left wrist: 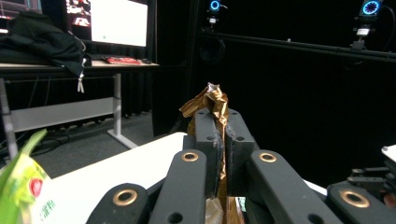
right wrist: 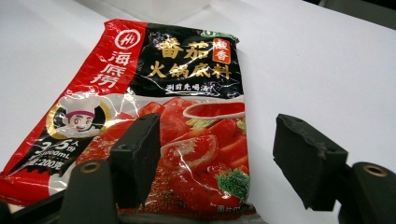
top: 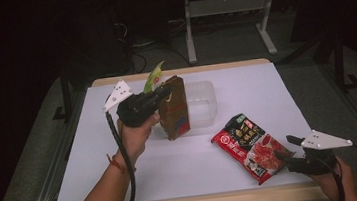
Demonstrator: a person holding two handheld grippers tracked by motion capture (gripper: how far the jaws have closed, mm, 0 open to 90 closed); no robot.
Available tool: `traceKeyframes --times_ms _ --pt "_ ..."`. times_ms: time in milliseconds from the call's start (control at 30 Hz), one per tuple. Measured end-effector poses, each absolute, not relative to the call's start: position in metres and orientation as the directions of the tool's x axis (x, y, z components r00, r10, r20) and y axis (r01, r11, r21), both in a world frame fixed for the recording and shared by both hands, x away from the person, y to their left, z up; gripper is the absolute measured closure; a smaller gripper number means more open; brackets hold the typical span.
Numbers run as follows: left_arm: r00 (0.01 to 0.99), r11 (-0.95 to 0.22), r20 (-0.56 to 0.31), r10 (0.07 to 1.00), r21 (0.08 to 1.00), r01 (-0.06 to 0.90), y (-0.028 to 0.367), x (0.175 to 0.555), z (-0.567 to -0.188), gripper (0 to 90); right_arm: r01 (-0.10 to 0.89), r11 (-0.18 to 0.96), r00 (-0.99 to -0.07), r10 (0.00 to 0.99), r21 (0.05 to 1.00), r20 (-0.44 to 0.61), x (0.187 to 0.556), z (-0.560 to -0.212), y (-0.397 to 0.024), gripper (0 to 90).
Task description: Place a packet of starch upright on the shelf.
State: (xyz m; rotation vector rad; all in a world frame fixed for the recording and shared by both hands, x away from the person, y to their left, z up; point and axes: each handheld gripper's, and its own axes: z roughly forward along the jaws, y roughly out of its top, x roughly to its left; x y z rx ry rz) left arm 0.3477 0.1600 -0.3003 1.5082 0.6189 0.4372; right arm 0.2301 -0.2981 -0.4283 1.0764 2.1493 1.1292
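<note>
The left hand-held gripper (top: pixel 166 92) has its jaws clamped tight on the crinkled top seam of a brown-and-gold snack pouch (top: pixel 174 108), which hangs below the jaws, clear of the counter (top: pixel 139 177) or nearly so; I cannot tell whether its lower edge touches the white sheet. In the left gripper view the gold foil (left wrist: pixel 214 100) pokes up between the closed pads, so the grip sits on the seal rather than the body of the pack. Just behind this hand-held gripper stands a green packet (top: pixel 154 77), and just beyond the hanging pouch, on its far side, is a clear plastic tub (top: pixel 201 103).

If the pouch is bound for the tub, as looks likely, the good way is to keep the squeeze firm, lift until the bottom edge clears the tub's rim, carry it across with the pouch hanging straight, and lower before letting go. Thin foil can slip, so no swinging.

Further right, a red tomato hotpot-base packet (top: pixel 248 145) lies flat on the counter. The right hand-held gripper (top: pixel 283 148) waits at its near end with jaws spread wide, holding nothing; in the right gripper view the packet (right wrist: pixel 154 107) lies ahead of and partly beneath the open pads. To take it well, this gripper should straddle an edge and close on the seam.
</note>
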Motion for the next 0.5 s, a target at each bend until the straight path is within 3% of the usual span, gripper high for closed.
traceKeyframes --times_ms 500 --pt "0.684 0.014 -0.098 0.722 0.992 0.127 0.145 0.391 -0.313 86.8 0.412 0.357 -0.600 0.799 0.838 -0.046 0.230 -0.429 -0.296 31.0"
